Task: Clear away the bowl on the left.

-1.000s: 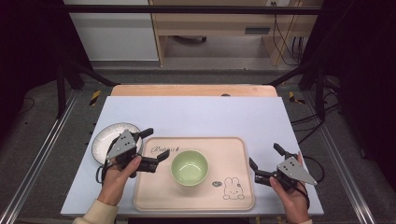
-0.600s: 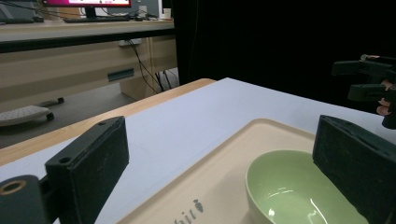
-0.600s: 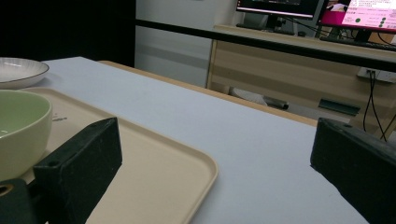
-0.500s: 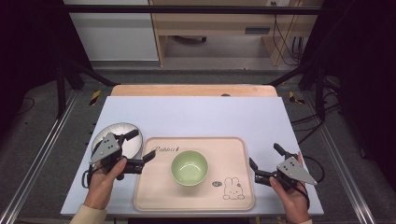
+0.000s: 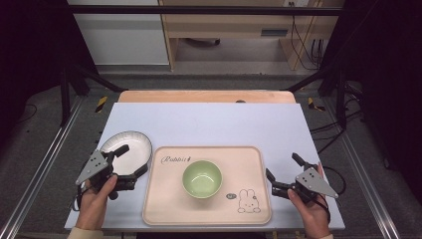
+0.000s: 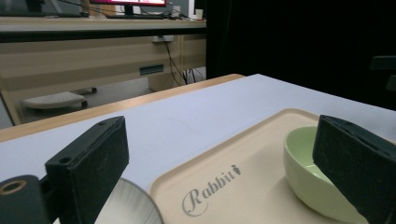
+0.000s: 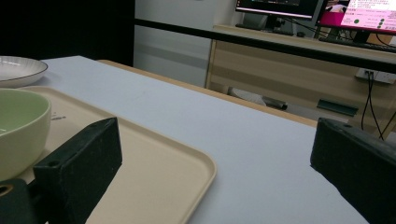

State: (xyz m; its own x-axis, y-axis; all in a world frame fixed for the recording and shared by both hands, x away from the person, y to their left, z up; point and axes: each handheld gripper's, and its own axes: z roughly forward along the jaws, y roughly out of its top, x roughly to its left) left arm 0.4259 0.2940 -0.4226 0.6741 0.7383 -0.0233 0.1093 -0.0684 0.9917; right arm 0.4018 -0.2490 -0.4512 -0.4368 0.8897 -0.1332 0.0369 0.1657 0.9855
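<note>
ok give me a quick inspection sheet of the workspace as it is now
surface: pale table top, wood strip at far edge
job's things: white plate left of beige tray; green bowl on tray
clutter: nothing seen
grippers: left gripper open, jaws astride the plate's near edge; right gripper open, right of tray, holding nothing
cables: black cable by right gripper; more on floor
surroundings: wooden desk beyond table, dark curtains at the sides

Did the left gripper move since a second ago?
Yes. The left gripper slid left, off the tray, and now sits over the white plate.
</note>
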